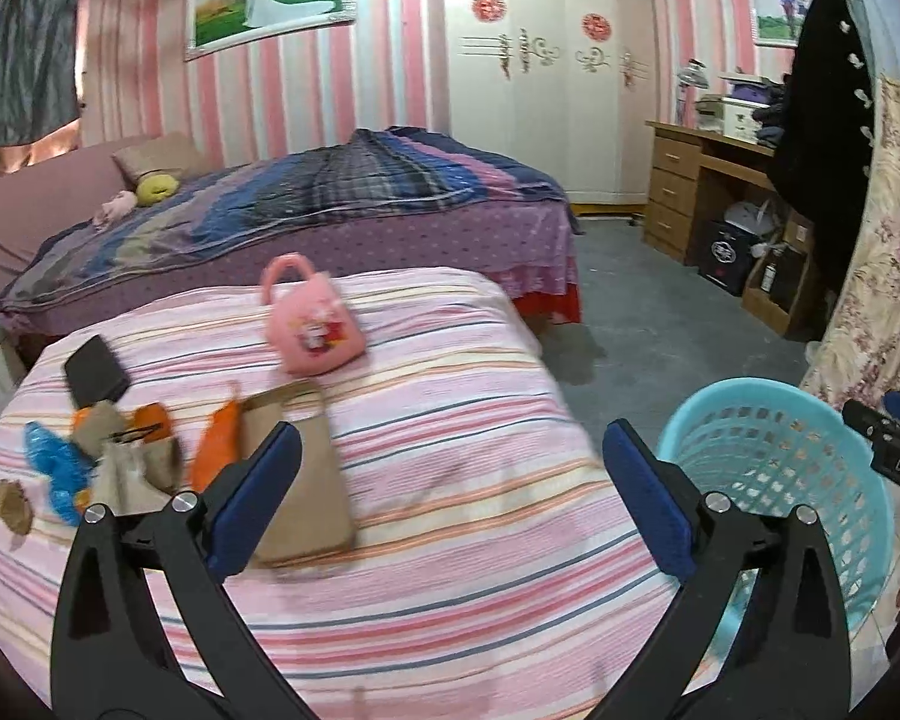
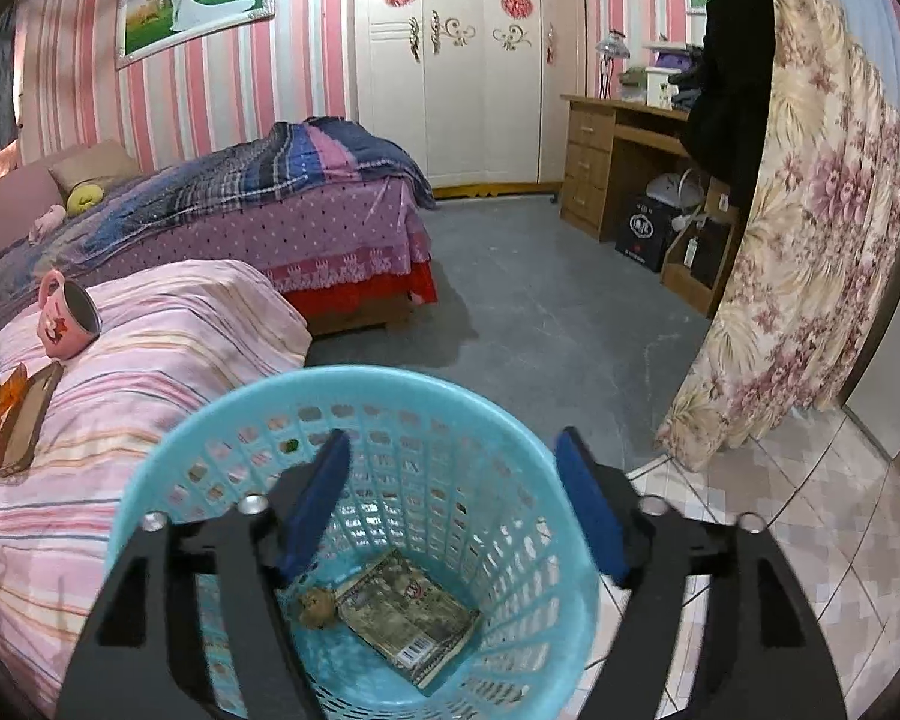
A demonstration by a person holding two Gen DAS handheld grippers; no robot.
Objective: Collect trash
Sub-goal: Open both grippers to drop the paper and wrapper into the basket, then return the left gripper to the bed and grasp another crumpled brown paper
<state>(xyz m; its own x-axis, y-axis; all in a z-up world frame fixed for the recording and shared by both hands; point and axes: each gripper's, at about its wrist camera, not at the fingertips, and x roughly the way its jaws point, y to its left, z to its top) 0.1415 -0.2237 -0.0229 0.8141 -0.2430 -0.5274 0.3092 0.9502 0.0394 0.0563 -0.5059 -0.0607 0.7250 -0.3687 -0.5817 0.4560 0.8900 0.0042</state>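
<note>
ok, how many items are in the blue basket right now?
2. A printed packet lies flat on the bottom of the blue basket; a small brown crumpled scrap sits just to its left. The right gripper, open above, could hide more.

Room evenly lit and fairly bright with a pink cast, no harsh glare, soft shadow on the floor [image 1: 576, 354] at the bed's foot; left view smeared by motion blur over the striped cover [image 1: 450, 420], right view sharper; strong fisheye bending and black vignette at all corners.
</note>
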